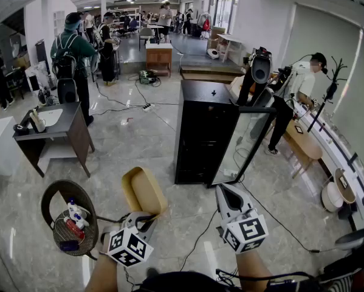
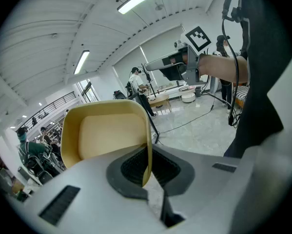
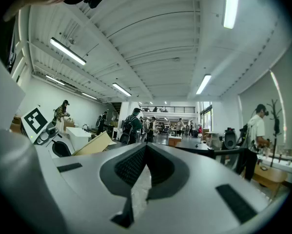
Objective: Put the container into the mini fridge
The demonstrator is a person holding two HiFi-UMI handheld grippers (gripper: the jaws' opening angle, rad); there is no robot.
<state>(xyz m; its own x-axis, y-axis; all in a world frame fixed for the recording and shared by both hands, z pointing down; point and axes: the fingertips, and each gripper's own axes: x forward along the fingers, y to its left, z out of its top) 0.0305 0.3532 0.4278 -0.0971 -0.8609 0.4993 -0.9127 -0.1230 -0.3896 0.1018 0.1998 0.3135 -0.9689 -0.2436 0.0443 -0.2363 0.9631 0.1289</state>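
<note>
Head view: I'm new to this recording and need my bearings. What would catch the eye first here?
The tan container stands out low in the middle, its rim pinched in the jaws of the left gripper. Just beyond it stands the black mini fridge with its glass door open. The right gripper is below that door, its jaws shut on nothing.

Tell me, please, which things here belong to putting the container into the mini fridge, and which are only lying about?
For the job:
- container, gripped at its rim by the left gripper
- mini fridge, door open
- right gripper, shut, holding nothing

Lying about:
- round basket with bottles
- dark side table
- wooden cabinet, far back
</note>
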